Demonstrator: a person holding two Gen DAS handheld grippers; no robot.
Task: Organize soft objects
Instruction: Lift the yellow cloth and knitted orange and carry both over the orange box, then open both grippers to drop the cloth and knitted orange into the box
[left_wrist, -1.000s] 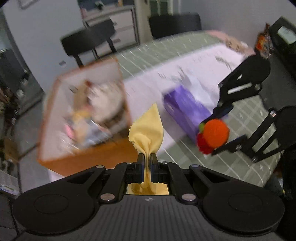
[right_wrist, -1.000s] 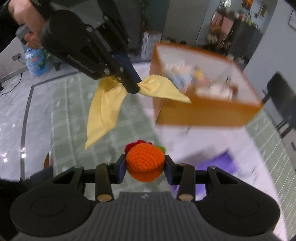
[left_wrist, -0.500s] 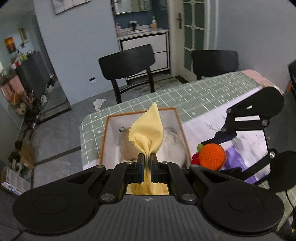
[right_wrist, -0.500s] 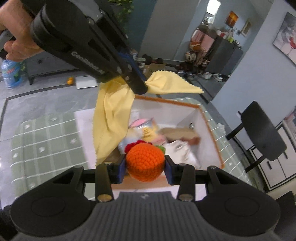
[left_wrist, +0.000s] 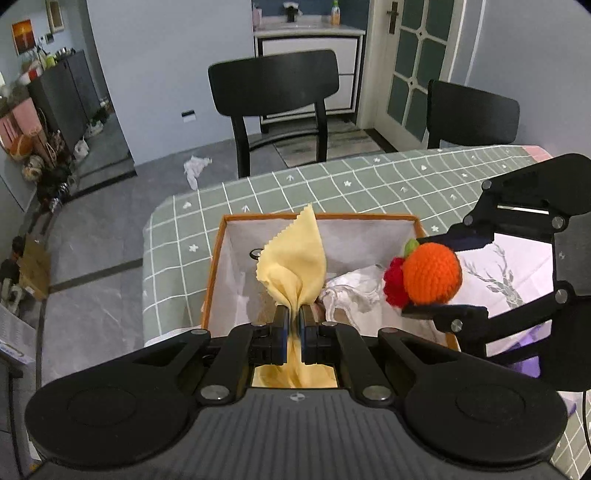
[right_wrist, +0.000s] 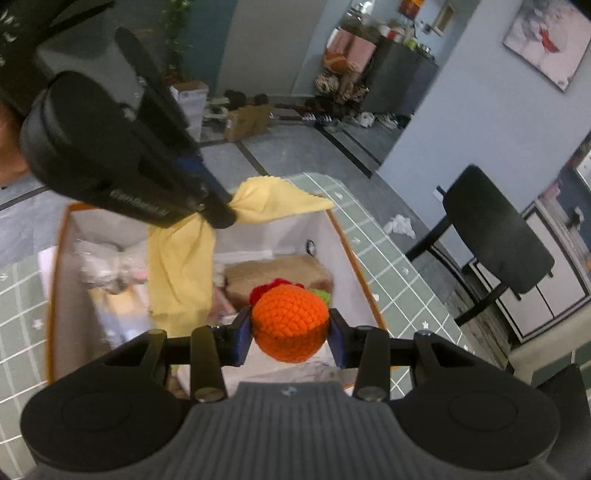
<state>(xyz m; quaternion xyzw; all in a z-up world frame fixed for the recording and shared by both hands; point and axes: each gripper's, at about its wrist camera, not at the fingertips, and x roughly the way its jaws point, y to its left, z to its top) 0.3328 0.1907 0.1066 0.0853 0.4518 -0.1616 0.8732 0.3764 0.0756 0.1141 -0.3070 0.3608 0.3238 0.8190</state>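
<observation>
My left gripper (left_wrist: 293, 325) is shut on a yellow cloth (left_wrist: 295, 258) and holds it over the open orange-rimmed box (left_wrist: 317, 218). In the right wrist view the cloth (right_wrist: 184, 266) hangs from that gripper (right_wrist: 218, 218) into the box (right_wrist: 354, 258). My right gripper (right_wrist: 290, 332) is shut on an orange crocheted ball (right_wrist: 290, 321) with a red and green tuft, above the box's near edge. It shows in the left wrist view (left_wrist: 430, 275) at the right. The box holds several soft items, among them a white plush (left_wrist: 351, 291) and a brown bag (right_wrist: 277, 275).
The box stands on a table with a green checked cloth (left_wrist: 332, 184) and a white runner (left_wrist: 517, 266). A purple item (left_wrist: 524, 354) lies at the right. Two black chairs (left_wrist: 275, 85) stand past the table's far edge.
Both grippers have moved over the box with their loads still held. The box now lies directly below the cloth and ball.
</observation>
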